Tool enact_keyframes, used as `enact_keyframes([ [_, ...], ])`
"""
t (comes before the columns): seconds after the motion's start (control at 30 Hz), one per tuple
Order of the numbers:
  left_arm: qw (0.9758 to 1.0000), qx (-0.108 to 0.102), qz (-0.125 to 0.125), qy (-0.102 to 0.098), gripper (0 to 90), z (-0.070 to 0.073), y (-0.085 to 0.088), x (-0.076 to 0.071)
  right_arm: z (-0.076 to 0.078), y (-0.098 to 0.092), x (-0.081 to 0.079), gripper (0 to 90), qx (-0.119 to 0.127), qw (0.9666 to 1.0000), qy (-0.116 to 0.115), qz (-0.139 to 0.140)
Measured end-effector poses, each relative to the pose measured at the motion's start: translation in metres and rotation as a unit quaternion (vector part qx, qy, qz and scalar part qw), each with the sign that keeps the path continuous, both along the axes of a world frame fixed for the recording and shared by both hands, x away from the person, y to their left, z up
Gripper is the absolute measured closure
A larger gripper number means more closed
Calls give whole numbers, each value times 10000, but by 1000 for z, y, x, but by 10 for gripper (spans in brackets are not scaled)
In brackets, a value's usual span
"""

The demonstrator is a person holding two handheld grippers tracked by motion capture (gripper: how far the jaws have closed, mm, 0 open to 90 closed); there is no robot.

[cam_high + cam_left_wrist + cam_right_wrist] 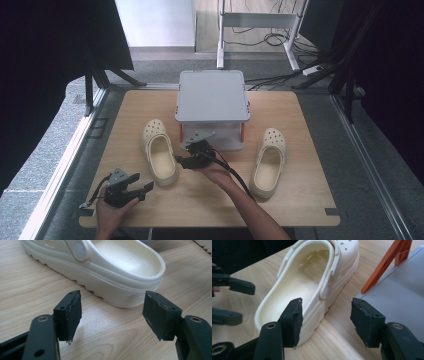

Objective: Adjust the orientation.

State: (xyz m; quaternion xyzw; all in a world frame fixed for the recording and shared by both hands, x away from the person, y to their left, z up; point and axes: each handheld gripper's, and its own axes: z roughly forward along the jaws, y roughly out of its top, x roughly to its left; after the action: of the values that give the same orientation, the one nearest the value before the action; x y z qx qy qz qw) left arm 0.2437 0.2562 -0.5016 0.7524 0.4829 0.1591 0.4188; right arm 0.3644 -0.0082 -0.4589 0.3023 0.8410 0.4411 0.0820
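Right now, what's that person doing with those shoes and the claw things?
A person holds a gripper in each hand near the left cream clog. The left gripper sits open by its heel, and the right gripper is open beside its inner side, neither touching it. The other clog lies right of the closed grey box on the wooden table.

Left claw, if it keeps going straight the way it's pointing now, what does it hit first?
Probably the heel end of the left cream clog. The left claw is open and aimed at it, with bare table between; the gap's depth is hard to judge.
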Motion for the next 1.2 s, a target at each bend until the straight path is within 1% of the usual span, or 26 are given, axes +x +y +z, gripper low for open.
enact_keyframes([
  [0.13,10000,27,-13,-8,322,0,0,1,-6,9,7,442,-50,10000,7,-80],
  [0.27,10000,12,4,-7,323,1,1,1,-8,17,10,455,-55,9999,-13,-106],
  [0.33,10000,8,4,12,324,1,3,1,-8,25,13,460,-118,9999,-5,-95],
  [0.4,10000,6,5,20,324,1,3,1,-8,28,15,462,-146,9998,-11,-99],
  [0.43,10000,-11,17,39,324,1,3,1,-7,34,17,469,-179,9998,10,-82],
  [0.47,10000,-11,17,39,325,1,3,1,-7,34,17,469,-179,9998,10,-82],
  [0.5,10000,0,21,38,324,1,3,1,-5,40,19,476,-273,9996,0,-82],
  [0.53,10000,0,21,38,324,1,3,1,-5,40,19,476,-273,9996,0,-82],
  [0.67,10000,22,23,56,325,1,4,2,-3,51,24,494,-462,9989,40,-90],
  [0.7,10000,10,22,40,325,1,5,2,-2,56,26,501,-599,9981,81,-102],
  [0.73,10000,-5,25,35,325,1,5,2,-2,58,27,507,-658,9977,82,-121],
  [0.77,10000,-5,25,35,325,1,5,2,-2,58,27,507,-658,9977,82,-121],
  [0.8,10000,-4,20,27,325,1,6,2,-1,63,29,520,-770,9969,73,-139],
  [0.83,10000,-4,20,27,325,1,6,2,-1,63,29,520,-770,9969,73,-139],
  [0.87,10000,-11,23,31,325,1,6,2,-1,67,31,530,-904,9958,78,-156],
  [0.9,10000,-11,23,31,325,1,6,2,-1,67,31,530,-904,9958,78,-156],
  [1.03,10000,-13,24,31,325,1,6,2,2,73,35,553,-1187,9928,40,-123],
  [1.17,10000,-22,21,35,325,1,7,2,5,76,40,579,-1400,9900,137,-54],
  [1.2,10000,-24,23,32,325,1,7,2,6,78,42,586,-1502,9885,165,-35],
])
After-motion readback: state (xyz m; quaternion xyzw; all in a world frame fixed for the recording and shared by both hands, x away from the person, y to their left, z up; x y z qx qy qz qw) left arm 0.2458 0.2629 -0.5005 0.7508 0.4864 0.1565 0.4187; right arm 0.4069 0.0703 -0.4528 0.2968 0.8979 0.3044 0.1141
